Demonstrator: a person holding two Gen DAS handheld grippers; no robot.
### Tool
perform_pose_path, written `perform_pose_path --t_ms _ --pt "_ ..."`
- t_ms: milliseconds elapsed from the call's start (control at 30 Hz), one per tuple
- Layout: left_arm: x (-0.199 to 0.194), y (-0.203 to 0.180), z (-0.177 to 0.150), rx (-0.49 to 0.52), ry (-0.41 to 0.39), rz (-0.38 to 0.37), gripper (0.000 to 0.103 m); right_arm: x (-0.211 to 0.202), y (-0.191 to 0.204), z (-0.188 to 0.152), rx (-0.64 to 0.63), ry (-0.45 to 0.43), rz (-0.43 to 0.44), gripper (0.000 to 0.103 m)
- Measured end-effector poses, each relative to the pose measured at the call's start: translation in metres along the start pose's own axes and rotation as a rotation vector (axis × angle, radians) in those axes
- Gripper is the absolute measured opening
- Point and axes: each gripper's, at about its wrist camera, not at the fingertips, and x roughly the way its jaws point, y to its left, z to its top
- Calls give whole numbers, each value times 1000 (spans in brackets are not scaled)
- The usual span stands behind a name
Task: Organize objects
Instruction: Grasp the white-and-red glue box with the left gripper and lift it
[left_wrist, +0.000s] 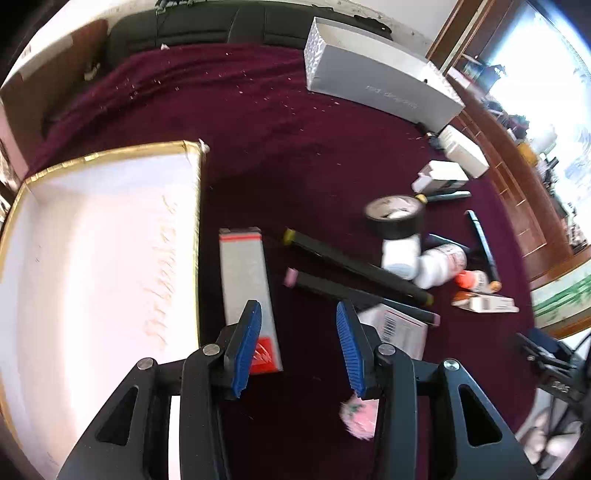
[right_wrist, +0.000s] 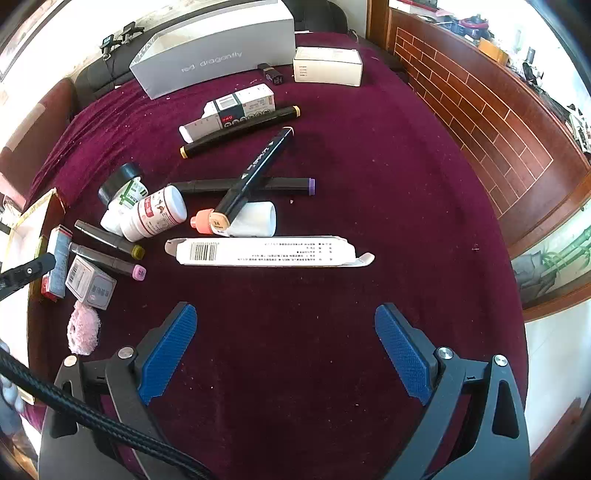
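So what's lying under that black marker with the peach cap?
The peach-capped marker lies across a purple-capped marker, its cap end resting on a white bottle with an orange cap. The bottle's label is hidden from view.

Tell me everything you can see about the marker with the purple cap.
The purple-capped marker is a long dark barrel, plastic by the look, with a purple cap at its right end. It lies flat on the maroon cloth, roughly level across the right wrist view. A black marker with an orange cap lies across its middle. Its left end reaches toward the white pill bottle; contact there is unclear.
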Motion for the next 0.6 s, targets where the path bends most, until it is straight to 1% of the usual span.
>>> perform_pose_path --t_ms 133,167,200,233,300,433,500,567,600 --pt "7 -3 6 64 -13 58 37 -3 1 2 4 -7 2 98" --pt "9 -6 8 96 -14 79 37 -3 2 3 1 -7 3 98" --pt "12 -8 10 118 -9 117 37 -4 3 3 0 -8 3 98" --pt "12 -10 11 117 -4 129 37 -4 3 3 -1 -9 4 98" --pt "9 -7 12 95 8 91 37 -5 5 3 -5 -10 8 98" --pt "7 0 5 102 18 152 38 -9 5 4 0 -21 10 98" --pt "8 -1 4 111 22 155 38 -9 3 5 11 -22 12 98" --pt "9 -5 6 120 40 184 38 -8 4 5 21 -17 19 98" --pt "9 -5 6 116 46 179 38 -7 4 6 22 -15 22 98"
